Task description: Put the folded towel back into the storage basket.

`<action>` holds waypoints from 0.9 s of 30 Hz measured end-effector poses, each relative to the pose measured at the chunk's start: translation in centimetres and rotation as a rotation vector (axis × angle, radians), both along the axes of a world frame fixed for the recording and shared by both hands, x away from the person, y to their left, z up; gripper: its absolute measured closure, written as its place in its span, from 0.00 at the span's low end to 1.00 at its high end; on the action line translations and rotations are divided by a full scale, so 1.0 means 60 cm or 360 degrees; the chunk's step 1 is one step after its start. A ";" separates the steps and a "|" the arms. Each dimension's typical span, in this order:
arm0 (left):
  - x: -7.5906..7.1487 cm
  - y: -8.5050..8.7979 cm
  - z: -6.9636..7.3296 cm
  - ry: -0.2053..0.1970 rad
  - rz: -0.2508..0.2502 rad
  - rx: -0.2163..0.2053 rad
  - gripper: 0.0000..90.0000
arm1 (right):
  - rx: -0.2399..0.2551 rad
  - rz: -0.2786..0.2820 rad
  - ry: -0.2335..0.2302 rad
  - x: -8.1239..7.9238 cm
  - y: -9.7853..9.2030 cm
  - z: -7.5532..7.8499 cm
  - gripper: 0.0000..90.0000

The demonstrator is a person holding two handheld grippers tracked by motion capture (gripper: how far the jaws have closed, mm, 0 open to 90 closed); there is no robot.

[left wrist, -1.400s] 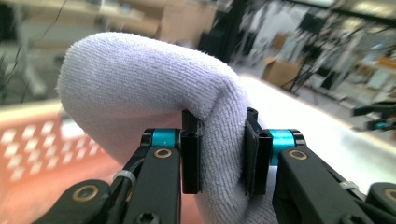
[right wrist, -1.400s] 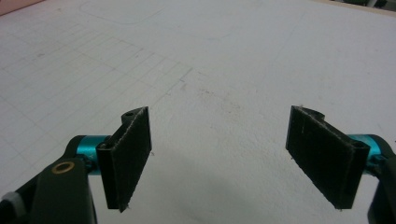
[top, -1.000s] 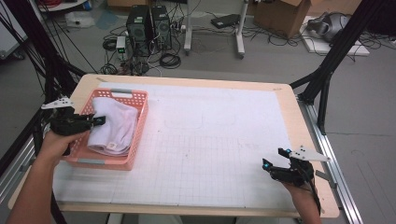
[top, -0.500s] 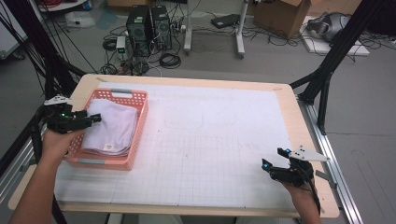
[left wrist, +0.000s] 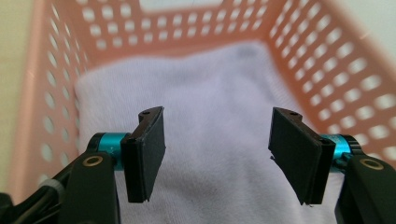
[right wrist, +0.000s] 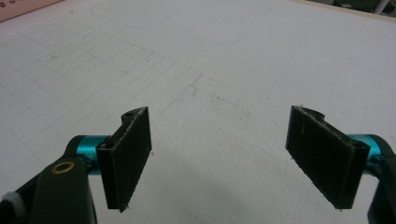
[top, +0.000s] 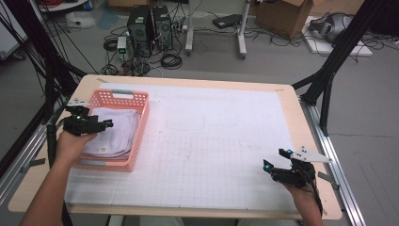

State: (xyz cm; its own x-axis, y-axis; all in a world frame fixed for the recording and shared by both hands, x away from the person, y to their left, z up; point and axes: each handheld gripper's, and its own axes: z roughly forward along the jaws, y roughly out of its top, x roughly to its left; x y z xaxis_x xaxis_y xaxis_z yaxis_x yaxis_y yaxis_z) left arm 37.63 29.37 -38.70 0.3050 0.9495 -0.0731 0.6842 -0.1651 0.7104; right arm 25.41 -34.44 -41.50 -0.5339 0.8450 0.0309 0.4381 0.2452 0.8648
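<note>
The folded towel (top: 113, 133) lies flat in the pink basket (top: 139, 123) at the table's left, its long axis running front to back. Left gripper (left wrist: 215, 156) has just opened above it, holding nothing.

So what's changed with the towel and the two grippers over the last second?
The left gripper let go of the white towel: its jaws have just been opening and now stand apart with nothing between them. It drew back toward the near-left rim of the pink basket, and the towel settled flat inside. The right gripper stayed put, open over the table.
</note>
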 end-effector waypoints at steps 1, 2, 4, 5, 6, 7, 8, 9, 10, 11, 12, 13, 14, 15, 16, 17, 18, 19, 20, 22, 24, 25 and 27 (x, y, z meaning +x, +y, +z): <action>0.003 -0.004 -0.005 0.0035 -0.0002 0.0016 0.41 | 0.0000 0.0000 0.0002 0.000 0.000 0.000 0.24; 0.008 -0.010 -0.011 0.0082 -0.0007 0.0042 0.42 | 0.0002 0.0001 0.0004 0.000 0.000 0.000 0.24; 0.015 -0.021 -0.023 0.0155 -0.0007 0.0102 0.41 | -0.0001 0.0009 -0.0010 0.001 0.000 0.000 0.24; 0.019 -0.026 -0.029 0.0171 -0.0007 0.0114 0.40 | 0.0003 0.0008 -0.0007 0.001 0.000 0.000 0.24; 0.021 -0.028 -0.032 0.0181 -0.0008 0.0112 0.40 | 0.0002 0.0009 -0.0005 0.001 0.000 0.000 0.24; 0.023 -0.032 -0.038 0.0184 0.0004 0.0096 0.39 | 0.0003 0.0009 -0.0005 0.001 0.000 0.000 0.24; 0.025 -0.034 -0.040 0.0188 0.0005 0.0094 0.38 | 0.0002 0.0011 -0.0005 0.001 0.000 0.000 0.24; 0.026 -0.037 -0.042 0.0183 -0.0005 0.0089 0.37 | 0.0004 0.0010 -0.0001 0.000 0.001 0.000 0.24; 0.026 -0.038 -0.042 0.0182 -0.0009 0.0081 0.37 | 0.0004 0.0012 0.0001 0.001 0.001 0.000 0.24; 0.027 -0.038 -0.041 0.0171 -0.0017 0.0033 0.37 | 0.0000 0.0015 -0.0002 0.001 0.002 0.000 0.24; 0.027 -0.037 -0.040 0.0172 -0.0022 0.0008 0.37 | -0.0001 0.0018 -0.0001 0.002 0.002 -0.001 0.24; 0.026 -0.035 -0.038 0.0151 -0.0021 -0.0031 0.37 | -0.0001 0.0019 0.0002 0.002 0.002 -0.002 0.24; 0.024 -0.033 -0.035 0.0114 -0.0006 -0.0061 0.38 | -0.0004 0.0021 0.0005 0.003 0.002 -0.002 0.24; 0.020 -0.030 -0.029 0.0049 -0.0003 -0.0113 0.41 | -0.0005 0.0023 0.0000 0.003 0.002 -0.002 0.24; 0.015 -0.029 -0.024 -0.0012 -0.0001 -0.0178 0.42 | 0.0000 0.0019 0.0003 0.002 0.003 -0.001 0.24; 0.011 -0.028 -0.020 -0.0060 -0.0002 -0.0223 0.41 | -0.0002 0.0019 -0.0002 0.002 0.002 -0.001 0.24; 0.004 -0.027 -0.012 -0.0147 -0.0018 -0.0269 0.41 | 0.0001 0.0016 -0.0004 0.002 0.002 0.000 0.24; -0.001 -0.028 -0.007 -0.0203 -0.0027 -0.0295 0.39 | 0.0003 0.0015 -0.0011 0.002 0.001 0.001 0.24; -0.010 -0.029 0.000 -0.0300 -0.0047 -0.0345 0.38 | 0.0012 0.0009 -0.0005 0.001 0.001 0.001 0.24; -0.026 -0.032 0.012 -0.0438 -0.0074 -0.0408 0.33 | 0.0011 0.0011 -0.0014 0.001 0.000 0.001 0.24; -0.041 -0.037 0.023 -0.0567 -0.0095 -0.0460 0.29 | -0.0001 0.0005 -0.0023 0.001 0.000 0.001 0.24; -0.049 -0.041 0.028 -0.0616 -0.0113 -0.0480 0.25 | -0.0007 0.0001 -0.0027 0.001 0.000 0.001 0.24; -0.065 -0.052 0.036 -0.0715 -0.0166 -0.0496 0.22 | -0.0016 -0.0009 -0.0033 0.000 0.000 0.002 0.24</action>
